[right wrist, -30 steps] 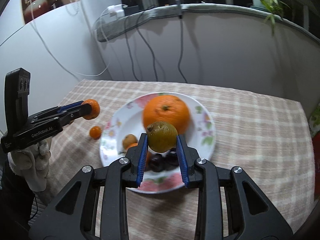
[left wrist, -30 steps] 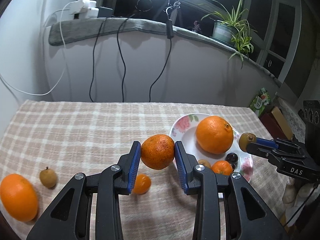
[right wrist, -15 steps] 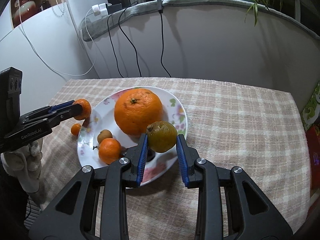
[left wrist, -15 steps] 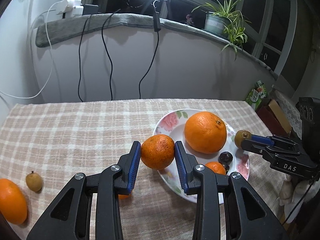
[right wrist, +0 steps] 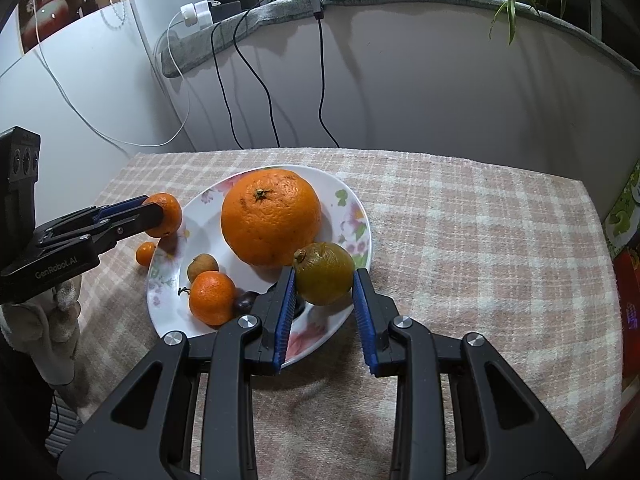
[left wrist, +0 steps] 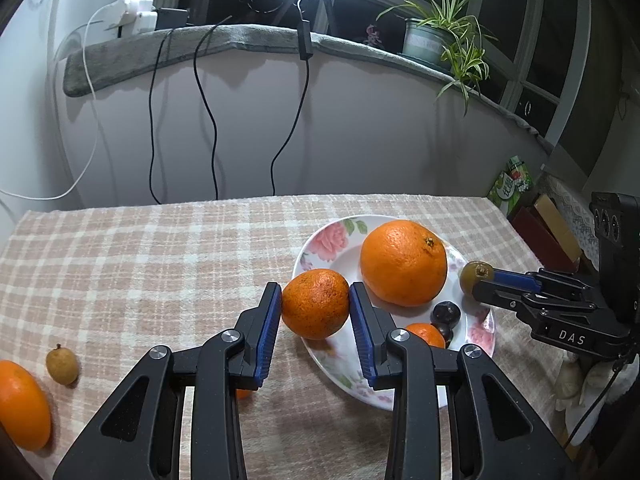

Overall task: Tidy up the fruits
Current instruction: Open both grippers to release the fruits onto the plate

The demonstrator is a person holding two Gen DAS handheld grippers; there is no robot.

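My left gripper [left wrist: 315,306] is shut on a speckled tangerine [left wrist: 315,303] and holds it over the left rim of the floral plate [left wrist: 332,236]. My right gripper [right wrist: 324,284] is shut on a greenish-brown fruit [right wrist: 324,273] over the plate's right rim [right wrist: 360,216]. The plate holds a big orange [right wrist: 271,216], a small tangerine [right wrist: 211,297], a longan [right wrist: 202,266] and dark plums [left wrist: 445,314]. In the left wrist view the right gripper [left wrist: 474,278] shows with its fruit; in the right wrist view the left gripper [right wrist: 160,216] shows with its tangerine.
On the checked tablecloth an orange [left wrist: 22,404] and a longan [left wrist: 61,367] lie at the left edge. A tiny tangerine [right wrist: 145,253] lies beside the plate's left rim. Cables hang down the back wall [left wrist: 208,120]. Boxes [left wrist: 548,232] stand off the table's right side.
Both grippers have moved in over the plate with their fruits: the left one to its left rim, the right one to its right rim. Both grips are unchanged.
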